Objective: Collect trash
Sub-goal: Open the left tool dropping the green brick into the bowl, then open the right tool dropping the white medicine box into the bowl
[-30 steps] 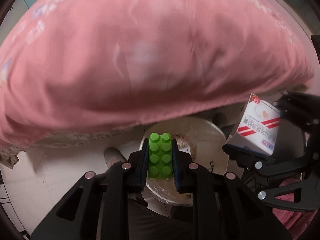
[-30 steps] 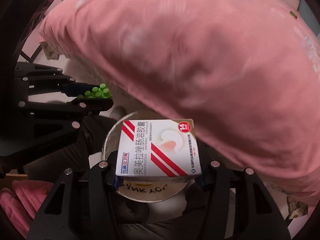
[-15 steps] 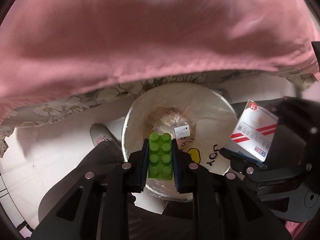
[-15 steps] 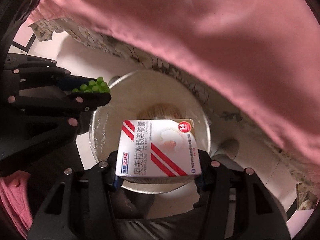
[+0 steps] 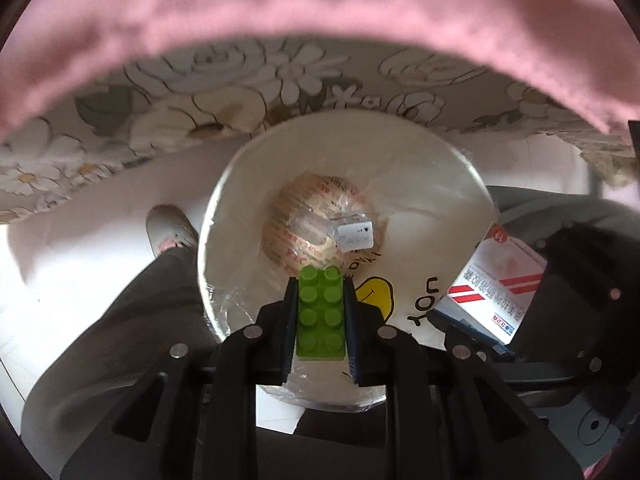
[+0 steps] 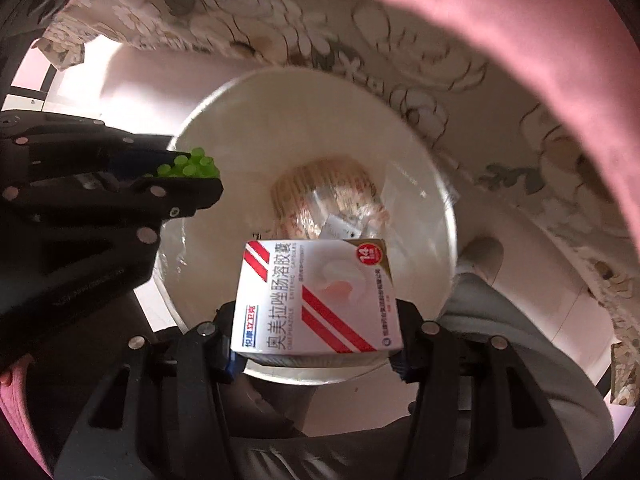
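Observation:
My left gripper [image 5: 319, 280] is shut on a green toy brick [image 5: 320, 314], held studs-up above a round white bin [image 5: 452, 184] lined with clear plastic. A crumpled wrapper with a white label [image 5: 324, 226] lies at the bin's bottom. My right gripper [image 6: 316, 304] is shut on a white medicine box [image 6: 316, 300] with red stripes, also over the bin [image 6: 420, 184]. The left gripper and the green brick [image 6: 188, 168] show at the left of the right wrist view. In the left wrist view the medicine box [image 5: 496, 284] is at the right, over the bin's rim.
A pink cover [image 5: 320, 4] over a floral sheet [image 5: 240, 80] overhangs the far side of the bin. The person's grey trouser legs and a shoe [image 5: 168, 228] stand on the pale floor beside the bin; another shoe [image 6: 480, 256] is at its right.
Both grippers have sunk toward the bin, which now looks much larger. The pink cover has slid to the top of both views and the floral sheet has come into sight. Both grips are unchanged.

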{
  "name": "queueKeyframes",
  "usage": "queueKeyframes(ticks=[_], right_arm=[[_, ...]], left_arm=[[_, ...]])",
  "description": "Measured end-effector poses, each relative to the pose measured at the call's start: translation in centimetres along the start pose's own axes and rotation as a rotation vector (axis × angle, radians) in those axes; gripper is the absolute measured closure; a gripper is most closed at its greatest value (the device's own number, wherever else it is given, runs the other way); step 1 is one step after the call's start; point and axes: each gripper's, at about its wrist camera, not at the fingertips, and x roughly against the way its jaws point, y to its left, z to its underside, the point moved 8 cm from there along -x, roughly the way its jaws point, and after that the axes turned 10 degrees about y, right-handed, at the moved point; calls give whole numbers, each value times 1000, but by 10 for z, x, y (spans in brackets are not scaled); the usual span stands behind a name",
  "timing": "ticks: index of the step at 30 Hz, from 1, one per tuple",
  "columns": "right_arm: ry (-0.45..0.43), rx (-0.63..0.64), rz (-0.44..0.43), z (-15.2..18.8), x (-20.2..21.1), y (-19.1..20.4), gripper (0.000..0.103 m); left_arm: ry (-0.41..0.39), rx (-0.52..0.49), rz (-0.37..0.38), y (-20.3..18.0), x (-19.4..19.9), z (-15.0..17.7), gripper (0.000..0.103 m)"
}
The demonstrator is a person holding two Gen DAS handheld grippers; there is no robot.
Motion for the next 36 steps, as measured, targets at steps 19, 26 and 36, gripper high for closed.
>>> queueKeyframes(ticks=[19, 26, 36], right_arm=[[126, -49, -7, 2, -44, -16, 46], [101, -54, 15, -1, -39, -16, 38], [55, -39, 27, 5, -22, -11, 38]], left_arm=[[73, 65, -10, 13, -35, -9, 51], [76, 59, -16, 13, -32, -6, 51], [48, 46, -33, 8, -15, 2, 51]])
